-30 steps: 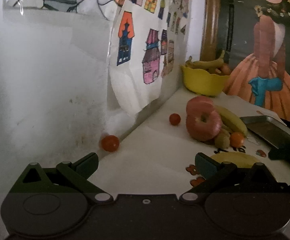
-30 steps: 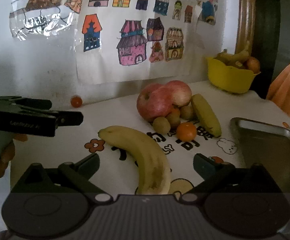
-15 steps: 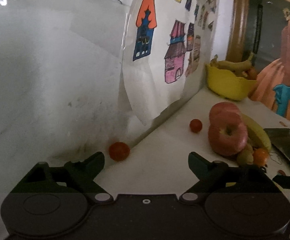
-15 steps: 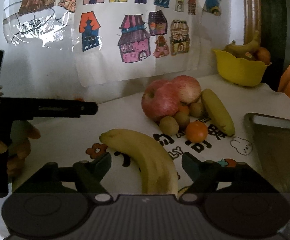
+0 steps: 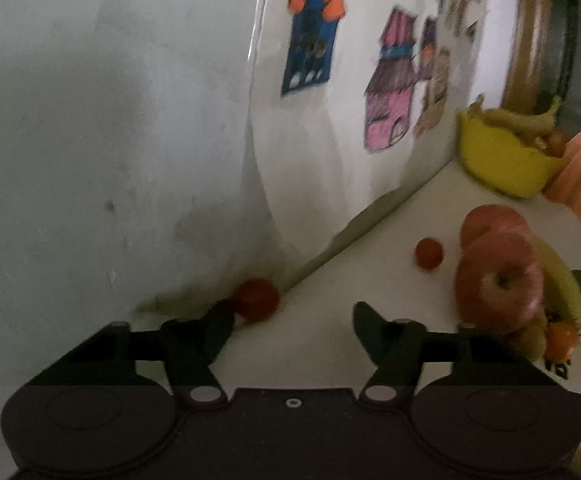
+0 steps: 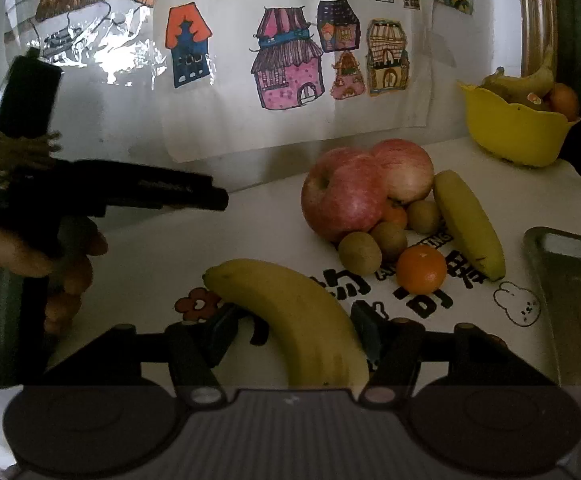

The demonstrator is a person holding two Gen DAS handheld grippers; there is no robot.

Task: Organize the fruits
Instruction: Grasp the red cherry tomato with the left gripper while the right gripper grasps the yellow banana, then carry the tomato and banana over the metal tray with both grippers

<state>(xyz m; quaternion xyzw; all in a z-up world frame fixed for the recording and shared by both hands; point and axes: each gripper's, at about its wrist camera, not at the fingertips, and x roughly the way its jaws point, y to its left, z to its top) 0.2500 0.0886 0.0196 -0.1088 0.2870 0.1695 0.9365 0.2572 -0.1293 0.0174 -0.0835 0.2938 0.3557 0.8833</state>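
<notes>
Each of the 2 views looks forward and downward along its own gripper's fingers, low over the white printed tablecloth [image 6: 502,184]. The left wrist view sits close to the pale wall [image 5: 90,120], facing its foot at an angle, with a small red tomato [image 5: 256,299] near the lens. The right wrist view faces the wall squarely from further back, a large yellow banana [image 6: 302,320] near the lens. Both share the 2 red apples [image 5: 494,276] [image 6: 362,188], the yellow plastic bowl [image 5: 498,160] [image 6: 514,128] and the paper sheet of coloured house drawings [image 5: 370,80] [image 6: 290,60].
</notes>
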